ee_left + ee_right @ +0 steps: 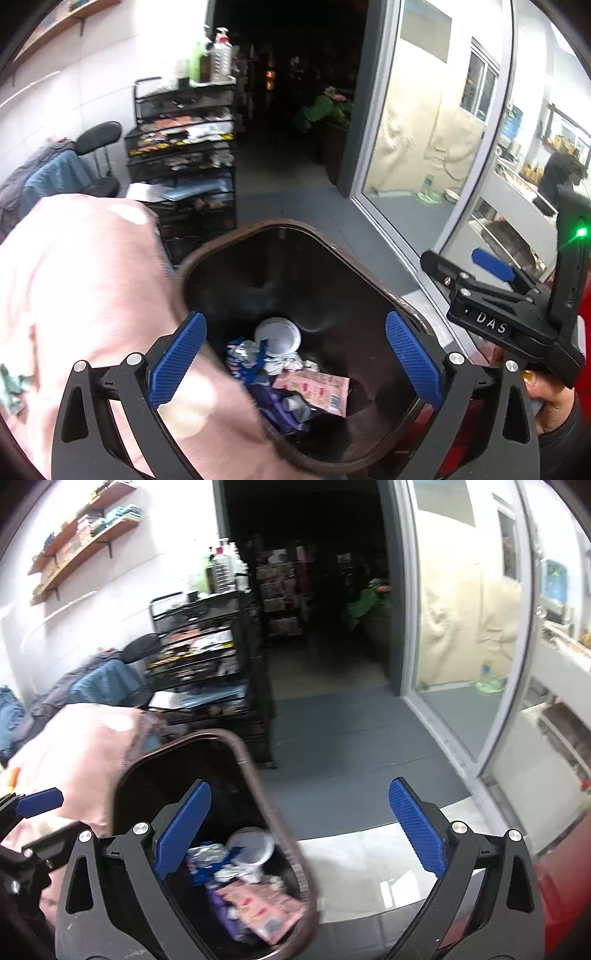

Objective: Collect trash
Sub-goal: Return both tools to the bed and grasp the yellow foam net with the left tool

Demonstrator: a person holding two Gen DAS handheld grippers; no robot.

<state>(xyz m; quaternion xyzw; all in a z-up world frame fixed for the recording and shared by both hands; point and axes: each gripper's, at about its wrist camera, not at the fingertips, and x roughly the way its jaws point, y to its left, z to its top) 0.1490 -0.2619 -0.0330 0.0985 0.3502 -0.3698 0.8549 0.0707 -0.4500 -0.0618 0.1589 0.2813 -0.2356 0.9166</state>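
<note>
Left tool (pixel 295 354) hangs straight over the bin (pixel 402 302), jaws spread wide, nothing between them. Right tool (pixel 299 823) is likewise wide open and empty, offset to the bin's right over grey floor (pixel 351 738) and a pale surface (pixel 369 864); its left finger overlaps the bin mouth.

Trash sits at the bin bottom: white lid (pixel 277 336), crumpled blue-white wrapper (pixel 242 356), pink packet (pixel 317 391), purple wrapper (pixel 275 404). All inside, nothing on the rim.

Pink cushion (pixel 74 295) presses against the bin's left side. Metal rack (pixel 184 140) stands behind it.

Likely read: both tools open above the bin fits a drop-off done or a check of contents. No loose trash visible outside the bin in either view, so the next target can't be picked from here.
</note>
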